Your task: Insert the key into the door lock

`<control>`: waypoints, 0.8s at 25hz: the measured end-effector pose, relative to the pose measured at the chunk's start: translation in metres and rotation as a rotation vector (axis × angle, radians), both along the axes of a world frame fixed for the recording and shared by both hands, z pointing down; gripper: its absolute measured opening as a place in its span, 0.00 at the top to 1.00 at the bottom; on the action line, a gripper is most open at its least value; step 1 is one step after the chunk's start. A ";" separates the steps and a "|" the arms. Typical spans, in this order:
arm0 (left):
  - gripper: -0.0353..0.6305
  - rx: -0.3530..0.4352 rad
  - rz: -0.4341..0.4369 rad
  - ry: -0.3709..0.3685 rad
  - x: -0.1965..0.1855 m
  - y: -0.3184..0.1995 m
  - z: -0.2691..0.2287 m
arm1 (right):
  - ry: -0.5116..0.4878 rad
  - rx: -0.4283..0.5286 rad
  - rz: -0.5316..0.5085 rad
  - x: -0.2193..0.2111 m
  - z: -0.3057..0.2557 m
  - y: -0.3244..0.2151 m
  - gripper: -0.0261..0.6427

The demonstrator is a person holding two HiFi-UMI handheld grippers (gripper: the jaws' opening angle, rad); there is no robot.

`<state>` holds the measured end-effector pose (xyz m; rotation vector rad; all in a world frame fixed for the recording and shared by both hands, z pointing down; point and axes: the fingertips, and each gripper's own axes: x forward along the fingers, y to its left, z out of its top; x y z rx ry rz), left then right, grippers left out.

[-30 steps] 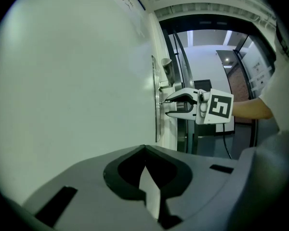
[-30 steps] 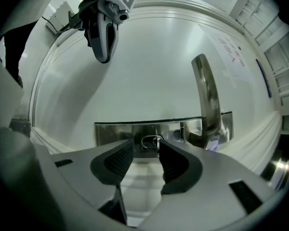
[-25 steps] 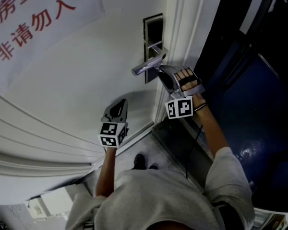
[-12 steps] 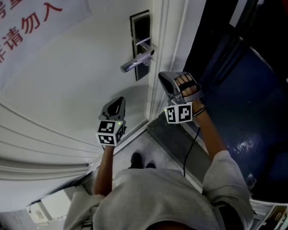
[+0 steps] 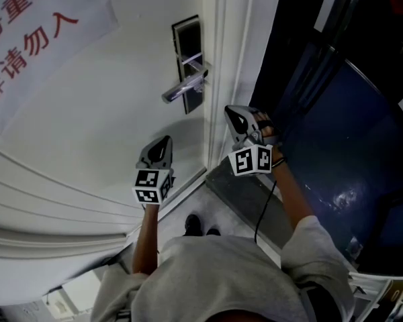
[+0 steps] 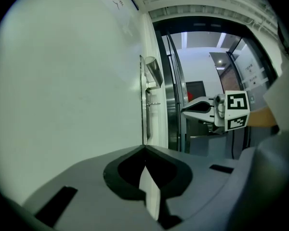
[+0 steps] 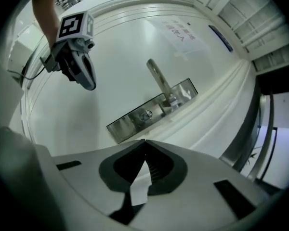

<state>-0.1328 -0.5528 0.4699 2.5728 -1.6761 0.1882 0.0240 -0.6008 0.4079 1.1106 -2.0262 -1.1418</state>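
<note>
Left gripper (image 5: 165,141) and right gripper (image 5: 232,116) face the white door (image 5: 101,119), jaws clenched together, empty. The right one is near the handle (image 5: 185,86).

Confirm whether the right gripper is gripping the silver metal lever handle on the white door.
No: the head view shows the right gripper below and right of the lever handle, clear of it, jaws shut empty.

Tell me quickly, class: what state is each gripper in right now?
Left gripper: tongs closed, holding nothing.
Right gripper: tongs closed, holding nothing.
</note>
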 end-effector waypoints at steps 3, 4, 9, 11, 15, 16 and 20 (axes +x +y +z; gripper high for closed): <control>0.92 0.001 0.018 0.000 0.006 -0.004 -0.001 | -0.151 -0.080 0.050 0.023 0.000 0.002 0.92; 0.92 0.002 0.025 0.001 0.009 -0.005 -0.001 | -0.211 -0.110 0.068 0.031 -0.001 0.003 0.93; 0.92 0.005 0.058 0.004 0.021 -0.011 -0.001 | -0.490 -0.219 0.158 0.069 0.006 0.010 0.93; 0.92 0.004 0.068 0.004 0.025 -0.013 -0.001 | -0.571 -0.246 0.201 0.083 0.011 0.014 0.93; 0.92 0.004 0.078 0.006 0.029 -0.016 -0.001 | -0.677 -0.281 0.268 0.106 0.022 0.025 0.93; 0.92 0.003 0.078 0.007 0.029 -0.017 -0.001 | -0.692 -0.288 0.282 0.111 0.025 0.028 0.93; 0.92 -0.009 0.077 0.010 0.029 -0.019 0.002 | -0.750 -0.318 0.332 0.126 0.040 0.038 0.93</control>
